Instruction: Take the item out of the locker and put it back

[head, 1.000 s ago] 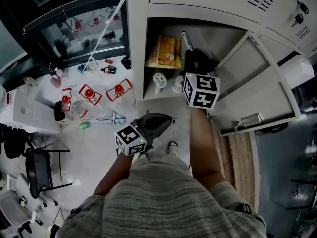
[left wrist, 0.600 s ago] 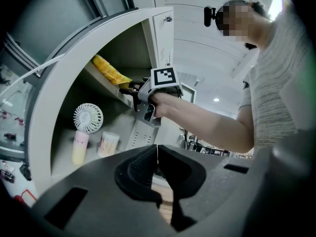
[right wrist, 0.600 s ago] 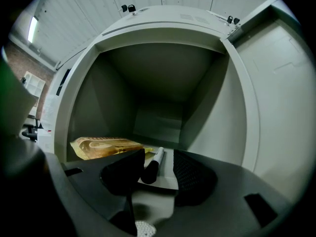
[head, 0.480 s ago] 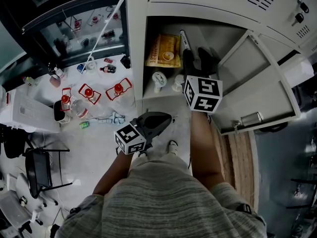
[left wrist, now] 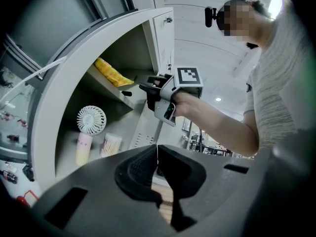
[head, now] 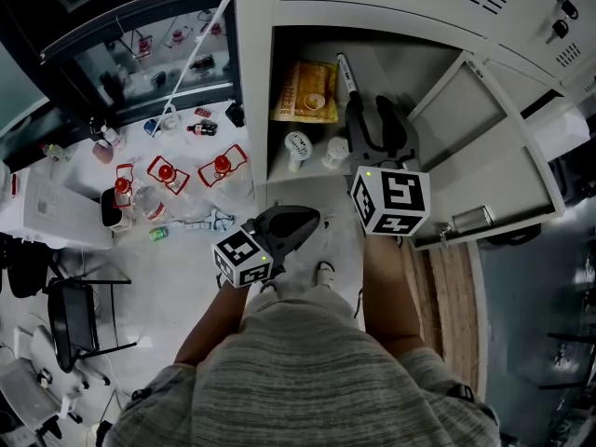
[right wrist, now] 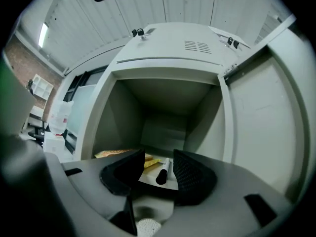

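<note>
On the upper shelf of the open locker [head: 253, 82] the marker [right wrist: 162, 171] lies flat, running far to near, just right of a yellow packet [right wrist: 117, 153]. Right gripper [right wrist: 159, 158]: jaws apart at a middling gap, pads pressing on nothing. Left gripper [left wrist: 157, 154]: jaws closed on nothing, held low and near the person, outside the locker. Judgement: the marker is free, so the step is either a reach for it or a set-down; the frames do not settle which. For a grasp, go straight in along the shelf with the jaws level and straddling mid-barrel, clear of the packet at left, and close only once both pads flank it. For a withdrawal, keep the gap and pull straight back. The marker shows within the gap but farther in than the tips, touching neither pad.
</note>
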`<state>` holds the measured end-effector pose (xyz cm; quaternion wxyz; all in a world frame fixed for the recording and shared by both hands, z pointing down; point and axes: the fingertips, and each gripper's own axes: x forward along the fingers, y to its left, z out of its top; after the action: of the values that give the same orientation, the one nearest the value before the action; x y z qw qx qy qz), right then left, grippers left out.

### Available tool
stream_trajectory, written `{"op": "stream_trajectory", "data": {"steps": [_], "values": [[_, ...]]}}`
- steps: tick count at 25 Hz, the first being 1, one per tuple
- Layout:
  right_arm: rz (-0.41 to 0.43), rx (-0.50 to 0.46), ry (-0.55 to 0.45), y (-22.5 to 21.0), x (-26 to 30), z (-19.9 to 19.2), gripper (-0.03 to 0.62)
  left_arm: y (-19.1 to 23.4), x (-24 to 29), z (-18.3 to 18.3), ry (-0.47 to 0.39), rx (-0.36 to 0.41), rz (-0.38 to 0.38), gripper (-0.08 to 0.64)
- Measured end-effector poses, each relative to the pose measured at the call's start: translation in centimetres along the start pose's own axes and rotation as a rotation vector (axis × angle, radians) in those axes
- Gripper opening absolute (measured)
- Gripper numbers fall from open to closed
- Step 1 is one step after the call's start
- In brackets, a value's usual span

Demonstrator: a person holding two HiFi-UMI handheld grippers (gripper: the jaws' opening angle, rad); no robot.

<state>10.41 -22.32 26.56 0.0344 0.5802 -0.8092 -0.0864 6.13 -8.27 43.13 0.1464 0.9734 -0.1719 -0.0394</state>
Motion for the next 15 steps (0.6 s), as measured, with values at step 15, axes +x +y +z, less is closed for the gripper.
{"op": "stream_trajectory", "data": {"steps": [15], "values": [[0.071, 0.0, -0.017, 3.5, -5.6, -2.3, 0.086, 0.7, -0.3, 0.8, -0.022, 0.015, 0.039, 0.009]]}}
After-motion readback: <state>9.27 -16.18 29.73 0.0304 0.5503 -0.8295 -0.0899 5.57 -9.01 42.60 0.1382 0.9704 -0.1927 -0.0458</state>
